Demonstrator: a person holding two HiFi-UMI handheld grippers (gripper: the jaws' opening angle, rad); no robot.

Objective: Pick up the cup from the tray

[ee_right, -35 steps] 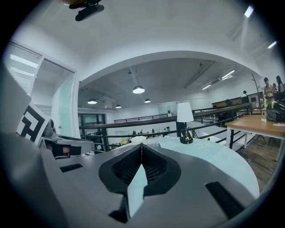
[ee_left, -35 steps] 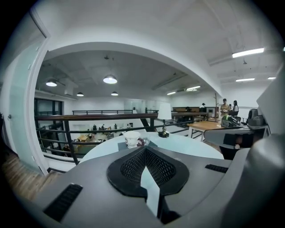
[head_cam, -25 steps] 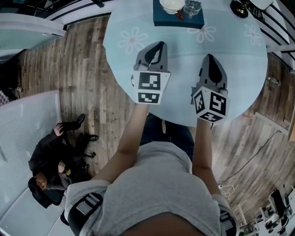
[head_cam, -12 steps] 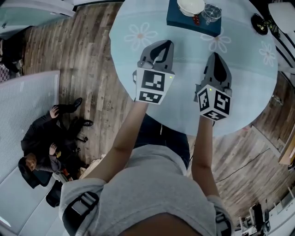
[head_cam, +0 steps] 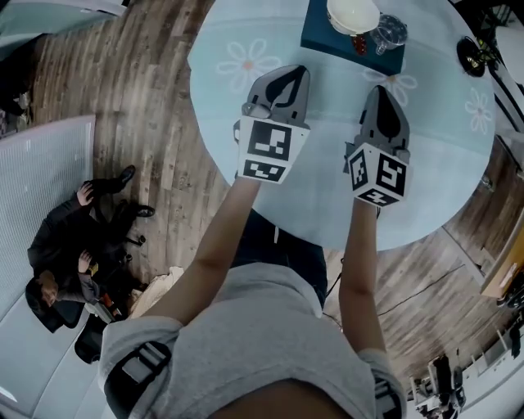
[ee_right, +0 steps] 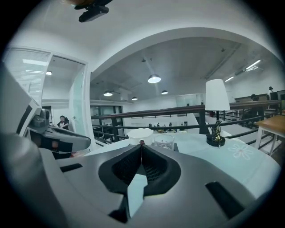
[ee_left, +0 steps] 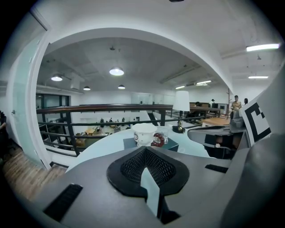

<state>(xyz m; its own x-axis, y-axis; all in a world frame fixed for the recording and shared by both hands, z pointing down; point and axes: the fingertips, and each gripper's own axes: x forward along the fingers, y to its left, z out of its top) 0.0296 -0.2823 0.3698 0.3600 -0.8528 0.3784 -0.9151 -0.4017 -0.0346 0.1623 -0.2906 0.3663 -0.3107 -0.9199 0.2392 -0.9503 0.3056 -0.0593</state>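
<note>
Done: nothing lifted; cup [head_cam: 353, 15] sits on tray [head_cam: 318, 34], twelve o'clock ahead.
Grippers: left gripper [head_cam: 282, 78], right gripper [head_cam: 383, 94] both closed, empty, well short.
Left: reach; open; grasp; lift.

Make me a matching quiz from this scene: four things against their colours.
Things:
1 cup
2 glass
3 tray
4 table

Colours:
A clear
B dark teal
C white
D pale blue with daisies

Pairs: 1-C, 2-A, 3-B, 4-D
</note>
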